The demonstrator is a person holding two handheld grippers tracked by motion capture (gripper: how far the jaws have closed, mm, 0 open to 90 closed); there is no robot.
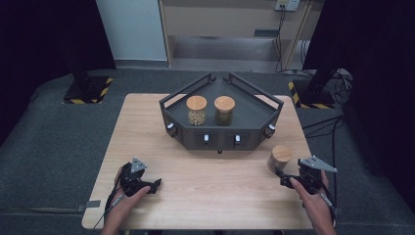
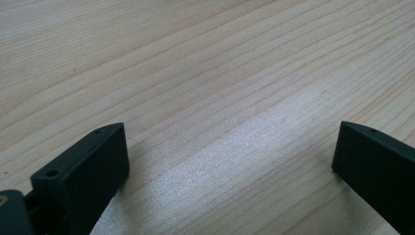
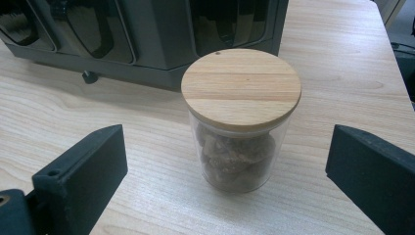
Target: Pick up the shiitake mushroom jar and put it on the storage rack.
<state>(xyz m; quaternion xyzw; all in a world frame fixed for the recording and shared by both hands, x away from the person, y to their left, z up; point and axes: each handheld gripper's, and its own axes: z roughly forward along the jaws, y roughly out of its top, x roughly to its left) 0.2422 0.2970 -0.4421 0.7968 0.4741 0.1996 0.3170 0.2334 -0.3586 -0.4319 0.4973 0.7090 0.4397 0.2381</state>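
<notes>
Jar with a wooden lid (image 3: 241,122) stands upright on the surface (image 1: 205,186), near its right edge and just in front of the dark angular rack (image 1: 221,113). Through the glass it seems to hold brownish lumps, though what they are is hard to tell. Two similar jars already sit side by side on the rack: one with pale contents (image 1: 196,110) and one with darker contents (image 1: 224,110). So the work appears partly done, with two jars placed and this third one yet to be lifted and set beside them.

In the right gripper view the right gripper (image 3: 227,176) is spread wide, its jaws flanking the jar on either side without touching it; no grasp has been made. The left gripper (image 2: 230,161) is likewise released, holding nothing, and hovers low over bare wood at the front left of the surface, well apart from the jars.

What remains, in my judgement: closing on the jar, carrying it over the rack's rail and setting it down.
</notes>
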